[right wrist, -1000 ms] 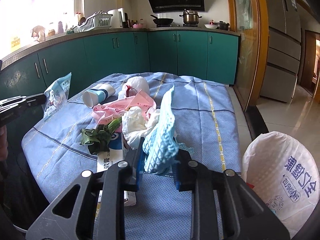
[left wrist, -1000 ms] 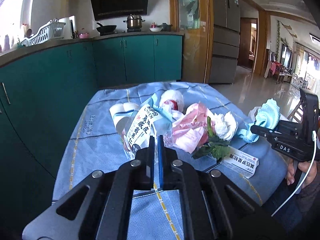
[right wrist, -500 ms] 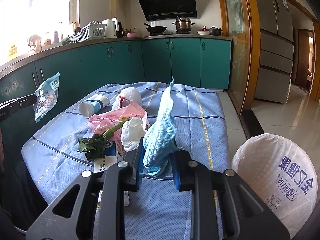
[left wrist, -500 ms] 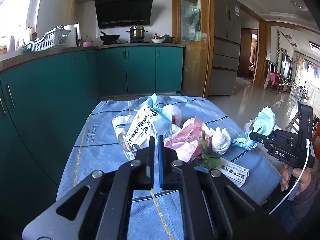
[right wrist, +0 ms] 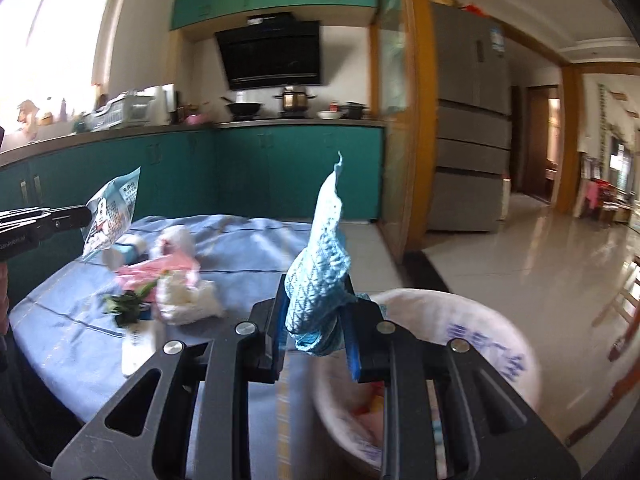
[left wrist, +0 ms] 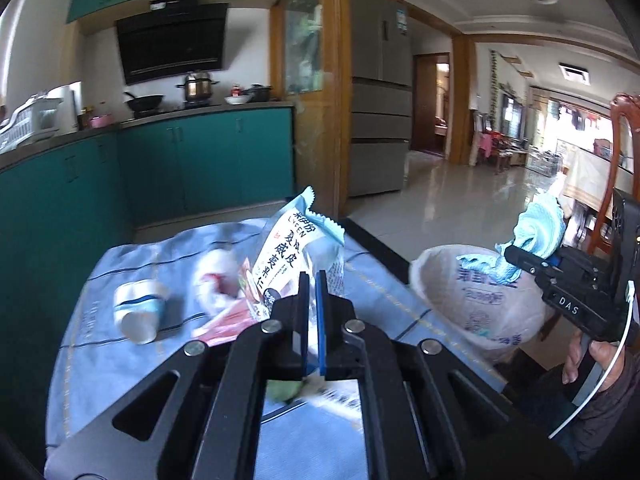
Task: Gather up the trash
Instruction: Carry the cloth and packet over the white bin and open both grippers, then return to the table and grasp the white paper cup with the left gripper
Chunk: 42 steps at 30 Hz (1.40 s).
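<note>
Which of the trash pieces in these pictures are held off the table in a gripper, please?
Two: the printed snack wrapper in the left gripper and the blue cloth in the right gripper; other pieces lie on the table.

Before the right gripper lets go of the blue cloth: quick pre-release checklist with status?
1. Right gripper shut on the blue cloth: ok.
2. White trash bag mouth open: ok, some trash visible inside.
3. Cloth over the bag mouth: cannot tell for sure; in the left wrist view the blue cloth sits at the bag's near rim.
4. Left gripper shut on the snack wrapper, lifted off the table: ok.
5. Grippers apart, no collision: ok.
6. Paper cup, tissue wad and greens on the tablecloth: not ok, uncollected.
</note>
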{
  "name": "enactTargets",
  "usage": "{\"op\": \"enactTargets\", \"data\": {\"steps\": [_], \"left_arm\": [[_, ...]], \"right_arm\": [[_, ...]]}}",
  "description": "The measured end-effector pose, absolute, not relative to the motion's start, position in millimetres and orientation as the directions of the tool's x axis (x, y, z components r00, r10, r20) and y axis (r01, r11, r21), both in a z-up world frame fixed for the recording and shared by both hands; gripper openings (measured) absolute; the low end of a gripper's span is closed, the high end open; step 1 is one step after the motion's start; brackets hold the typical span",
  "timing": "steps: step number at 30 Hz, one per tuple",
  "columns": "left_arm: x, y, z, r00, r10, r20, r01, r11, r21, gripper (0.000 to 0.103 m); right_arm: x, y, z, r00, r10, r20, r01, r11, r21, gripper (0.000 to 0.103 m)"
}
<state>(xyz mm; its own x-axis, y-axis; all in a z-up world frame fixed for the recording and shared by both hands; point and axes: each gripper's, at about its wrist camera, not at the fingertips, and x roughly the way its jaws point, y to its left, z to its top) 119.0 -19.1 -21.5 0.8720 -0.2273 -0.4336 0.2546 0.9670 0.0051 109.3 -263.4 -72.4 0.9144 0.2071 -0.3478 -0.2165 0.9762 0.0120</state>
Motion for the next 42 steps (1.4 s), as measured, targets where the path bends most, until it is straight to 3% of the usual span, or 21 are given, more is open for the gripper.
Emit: {"op": "enactTargets", "data": {"steps": [3,8,13,14,15,16,18,19,21,23,24,30,35,39,42], "left_arm": [[139.7,-57.9,-27.0,0.834,-0.311,-0.457,0.338,0.941,-0.022,0.005],[172.6,-133.0,-41.4,0.743,-0.435,-0.508,0.481,0.876,-0.046,0.005],[202.7,-191.8,-69.5,0.633,-0.524,-0.569,0.582,0.808,-0.097,0.008],[205.8,-197.3,-73.0,0.620,-0.536,-0.573,0.595,0.797,-0.103,0.011],[210.3,-206.1,-79.7,0.599,-0.548,-0.584,0.613,0.783,-0.106,0.026],[213.7,-213.0,-85.5,0.588,-0.543,-0.600,0.619,0.779,-0.098,0.047],[215.5,-216.1,-88.7,0.597,-0.533,-0.599,0.615,0.784,-0.085,0.054],[215.3,-213.2,-88.2,0.600,-0.536,-0.595,0.615,0.784,-0.086,0.055],[211.8,-202.7,-84.8,0.619,-0.521,-0.588,0.595,0.799,-0.082,0.057],[207.6,-183.4,-76.7,0.657,-0.501,-0.562,0.563,0.823,-0.075,0.059],[205.3,-176.4,-73.2,0.675,-0.491,-0.551,0.547,0.834,-0.074,0.060],[173.8,-84.8,-48.9,0.823,-0.320,-0.470,0.351,0.936,-0.023,0.062],[146.2,13.5,-44.0,0.894,0.015,-0.447,0.027,0.996,0.087,0.063],[136.0,76.3,-45.5,0.875,0.147,-0.461,-0.136,0.989,0.057,0.065],[130.5,117.2,-49.5,0.853,0.223,-0.471,-0.237,0.971,0.030,0.069]], "right_arm": [[116.5,-302.1,-83.5,0.913,0.108,-0.393,-0.099,0.994,0.042,0.024],[126.9,-346.8,-97.5,0.897,0.105,-0.430,-0.017,0.979,0.203,0.024],[132.6,-353.6,-104.1,0.886,0.084,-0.457,0.011,0.979,0.201,0.024],[134.6,-353.7,-106.0,0.882,0.076,-0.466,0.018,0.981,0.194,0.024],[135.4,-354.1,-106.8,0.880,0.071,-0.471,0.023,0.981,0.191,0.024],[136.6,-354.8,-107.5,0.877,0.068,-0.477,0.027,0.981,0.190,0.025],[140.8,-356.5,-110.3,0.869,0.062,-0.492,0.043,0.979,0.198,0.025],[141.6,-357.2,-110.6,0.866,0.062,-0.496,0.047,0.978,0.204,0.027],[144.6,-357.5,-112.0,0.862,0.059,-0.503,0.055,0.976,0.209,0.040],[145.5,-356.4,-111.6,0.863,0.048,-0.503,0.061,0.978,0.199,0.063],[145.2,-353.3,-110.4,0.869,0.047,-0.493,0.056,0.980,0.192,0.064],[144.6,-325.8,-106.4,0.872,0.082,-0.482,-0.027,0.992,0.120,0.069],[152.8,-260.7,-100.0,0.821,0.269,-0.504,-0.273,0.960,0.068,0.073],[172.9,-196.3,-85.5,0.724,0.459,-0.515,-0.475,0.873,0.110,0.075],[183.2,-154.5,-81.7,0.686,0.495,-0.533,-0.541,0.837,0.080,0.075]]}}
